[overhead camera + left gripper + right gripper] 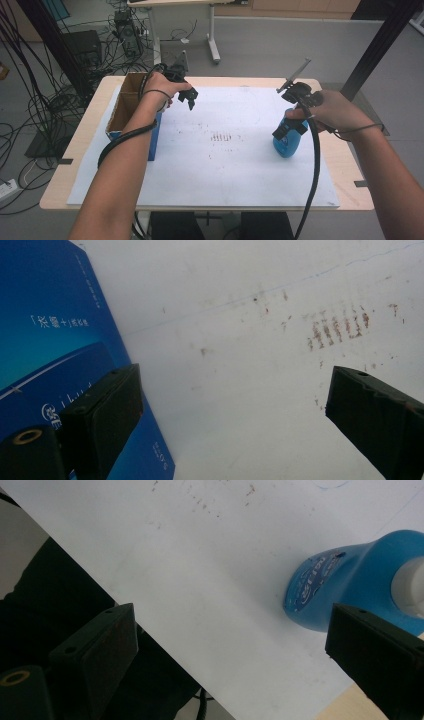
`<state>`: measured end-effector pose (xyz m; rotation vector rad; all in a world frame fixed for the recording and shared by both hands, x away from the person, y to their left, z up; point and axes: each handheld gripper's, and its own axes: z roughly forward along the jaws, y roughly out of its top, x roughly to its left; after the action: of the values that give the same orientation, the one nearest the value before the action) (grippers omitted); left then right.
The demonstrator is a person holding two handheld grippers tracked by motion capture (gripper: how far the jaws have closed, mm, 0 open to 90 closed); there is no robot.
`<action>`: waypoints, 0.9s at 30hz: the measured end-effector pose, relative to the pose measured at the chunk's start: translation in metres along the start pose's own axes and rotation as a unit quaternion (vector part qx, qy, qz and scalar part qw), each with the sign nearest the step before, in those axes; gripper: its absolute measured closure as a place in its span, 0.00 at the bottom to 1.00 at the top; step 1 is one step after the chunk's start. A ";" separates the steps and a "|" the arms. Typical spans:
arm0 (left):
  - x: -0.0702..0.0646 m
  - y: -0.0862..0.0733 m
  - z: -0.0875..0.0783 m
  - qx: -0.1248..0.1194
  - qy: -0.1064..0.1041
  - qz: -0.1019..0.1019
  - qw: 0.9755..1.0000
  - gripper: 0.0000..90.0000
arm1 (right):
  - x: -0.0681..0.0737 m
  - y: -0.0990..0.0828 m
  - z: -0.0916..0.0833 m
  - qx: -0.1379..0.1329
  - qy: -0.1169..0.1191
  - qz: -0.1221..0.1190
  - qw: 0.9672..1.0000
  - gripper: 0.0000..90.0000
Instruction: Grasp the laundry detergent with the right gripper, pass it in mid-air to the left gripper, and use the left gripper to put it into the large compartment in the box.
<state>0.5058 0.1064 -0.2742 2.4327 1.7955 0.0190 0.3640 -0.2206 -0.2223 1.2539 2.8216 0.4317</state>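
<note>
A blue bottle (pixel 286 145) with a white cap stands on the white sheet (pixel 225 165) at the right of the table. My right gripper (pixel 291 129) hovers just over it, jaws apart and nothing between them. In the right gripper view the bottle (pixel 335 585) lies up against the right jaw, and that gripper (pixel 232 617) is open above bare sheet. An open-topped blue box (pixel 131 107) with a brown cardboard inside stands at the table's left edge. My left gripper (pixel 187 100) hangs open beside it, right of its far end. The left gripper view shows the gripper (pixel 235 377) with the box's printed blue side (pixel 55 340) by the left jaw.
Brown smudges (pixel 222 136) mark the middle of the sheet. The wooden table edge (pixel 345 165) shows around the paper. Cables and equipment (pixel 45 100) crowd the floor at the left, a table leg (pixel 214 40) stands behind, and a black post (pixel 380 45) rises at the far right.
</note>
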 end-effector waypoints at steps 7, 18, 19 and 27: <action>-0.001 -0.002 0.001 0.003 -0.005 0.000 1.000 0.10 | -0.001 -0.010 0.003 0.003 -0.005 0.003 1.000 0.07; -0.005 0.000 0.003 0.004 -0.004 0.002 1.000 0.10 | -0.011 -0.030 0.006 -0.002 -0.012 0.021 1.000 0.07; -0.005 0.000 0.003 0.005 -0.003 0.000 1.000 0.10 | -0.012 -0.032 0.006 -0.004 -0.012 0.022 1.000 0.07; -0.005 0.001 0.006 0.011 -0.003 0.001 1.000 0.10 | -0.019 -0.044 0.014 -0.009 -0.015 0.039 0.999 0.07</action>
<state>0.5058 0.1007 -0.2800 2.4459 1.8011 -0.0082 0.3469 -0.2587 -0.2492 1.3576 2.7464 0.4349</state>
